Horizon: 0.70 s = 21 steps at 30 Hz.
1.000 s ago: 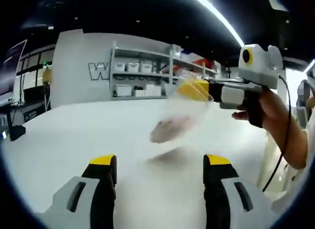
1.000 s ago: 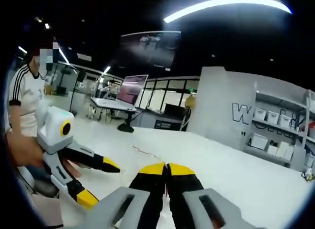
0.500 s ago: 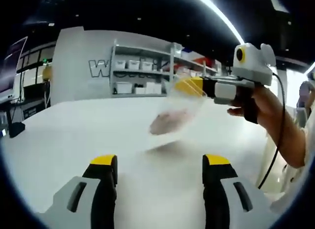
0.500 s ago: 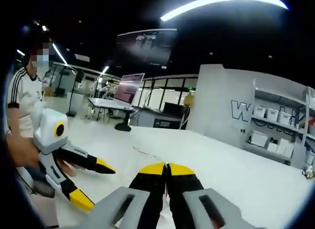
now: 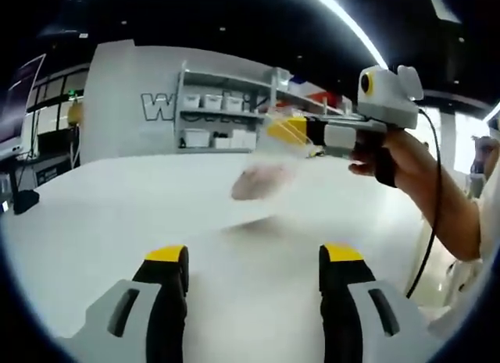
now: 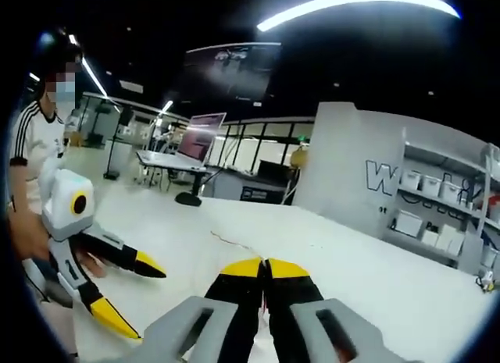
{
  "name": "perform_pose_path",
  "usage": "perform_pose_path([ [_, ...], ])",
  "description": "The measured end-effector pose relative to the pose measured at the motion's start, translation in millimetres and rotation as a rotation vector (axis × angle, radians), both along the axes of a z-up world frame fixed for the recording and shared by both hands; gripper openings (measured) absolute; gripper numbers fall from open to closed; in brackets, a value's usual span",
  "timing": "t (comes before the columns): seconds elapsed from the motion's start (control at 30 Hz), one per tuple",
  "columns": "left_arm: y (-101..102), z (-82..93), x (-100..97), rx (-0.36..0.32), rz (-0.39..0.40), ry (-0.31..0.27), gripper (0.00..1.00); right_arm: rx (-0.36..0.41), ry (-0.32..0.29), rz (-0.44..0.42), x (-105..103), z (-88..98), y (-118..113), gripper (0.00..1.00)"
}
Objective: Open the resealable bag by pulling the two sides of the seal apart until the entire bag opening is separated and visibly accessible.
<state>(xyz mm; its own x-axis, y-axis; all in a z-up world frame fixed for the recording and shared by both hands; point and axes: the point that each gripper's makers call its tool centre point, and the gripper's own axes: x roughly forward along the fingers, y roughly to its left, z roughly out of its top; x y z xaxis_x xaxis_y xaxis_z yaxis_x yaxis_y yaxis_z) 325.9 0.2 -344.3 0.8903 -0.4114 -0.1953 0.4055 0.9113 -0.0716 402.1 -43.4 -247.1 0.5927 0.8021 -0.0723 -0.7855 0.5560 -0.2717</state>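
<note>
A clear resealable bag (image 5: 264, 176) with pinkish contents hangs in the air above the white table (image 5: 109, 207). In the left gripper view my right gripper (image 5: 283, 131) comes in from the right, shut on the bag's top edge. The left gripper (image 5: 254, 258) stands open below and in front of the bag, nothing between its jaws. Seen from the right gripper view, my right gripper (image 6: 264, 265) has its yellow tips pressed together, and the bag hangs hidden beneath them. The left gripper (image 6: 131, 291) shows open at the lower left.
A grey wall with shelves of white bins (image 5: 215, 121) stands behind the table. A person's hand (image 5: 394, 156) and a black cable (image 5: 439, 222) follow the right gripper. A person in a striped shirt (image 6: 27, 148) is at the left, with desks and a monitor (image 6: 195, 140) beyond.
The right gripper has carried the bag a little up and to the left in the left gripper view. The left gripper sits lower and farther left in the right gripper view, still open.
</note>
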Motion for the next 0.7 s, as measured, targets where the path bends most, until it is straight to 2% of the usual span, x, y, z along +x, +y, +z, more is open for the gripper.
perform_pose_path([
  [0.4, -1, -0.7, -1.1, -0.005, 0.004, 0.004, 0.67, -0.019, 0.010, -0.004, 16, -4.9, 2, 0.00],
  [0.7, 2, -2.1, 1.0, -0.004, 0.006, 0.011, 0.67, -0.019, 0.010, -0.006, 29, -1.5, 2, 0.00],
])
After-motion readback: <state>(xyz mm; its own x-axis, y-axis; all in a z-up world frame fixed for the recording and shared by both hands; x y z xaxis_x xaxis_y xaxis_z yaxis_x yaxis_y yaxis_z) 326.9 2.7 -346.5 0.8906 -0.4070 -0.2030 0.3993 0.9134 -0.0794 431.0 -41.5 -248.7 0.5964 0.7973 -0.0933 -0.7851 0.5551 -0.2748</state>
